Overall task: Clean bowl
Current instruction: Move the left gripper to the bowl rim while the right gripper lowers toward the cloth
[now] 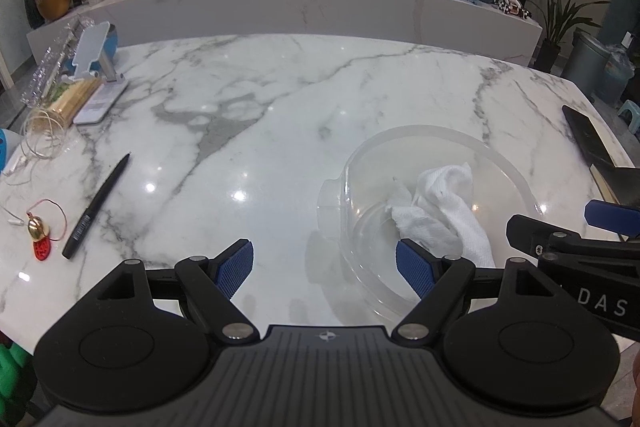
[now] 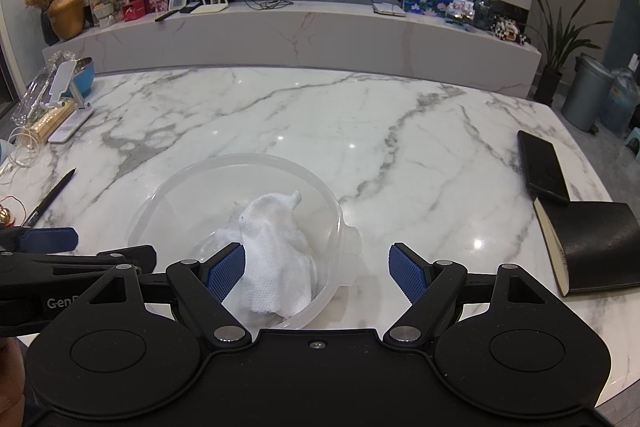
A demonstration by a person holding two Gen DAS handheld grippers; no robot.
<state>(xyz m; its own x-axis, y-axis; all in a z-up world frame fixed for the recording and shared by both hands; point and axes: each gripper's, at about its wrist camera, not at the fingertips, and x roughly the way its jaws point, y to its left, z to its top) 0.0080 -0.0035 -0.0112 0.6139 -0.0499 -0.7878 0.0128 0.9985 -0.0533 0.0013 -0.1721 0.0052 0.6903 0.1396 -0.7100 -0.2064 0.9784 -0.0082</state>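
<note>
A clear plastic bowl (image 1: 496,151) (image 2: 208,171) stands on the marble table with a crumpled white cloth (image 1: 444,207) (image 2: 276,247) lying inside it. My left gripper (image 1: 325,269) is open at the bowl's near left side; its right blue pad (image 1: 416,273) overlaps the bowl's near rim in the picture. My right gripper (image 2: 317,273) is open at the bowl's near right, its left pad (image 2: 226,271) beside the cloth. Neither holds anything. Each gripper shows at the edge of the other's view.
On the marble table (image 1: 280,107) lie a black pen (image 1: 96,207), a red-and-gold charm (image 1: 38,231) and a phone stand (image 1: 96,67) at the left. A black phone (image 2: 542,167) and a black notebook (image 2: 592,239) lie at the right. A low marble cabinet stands beyond.
</note>
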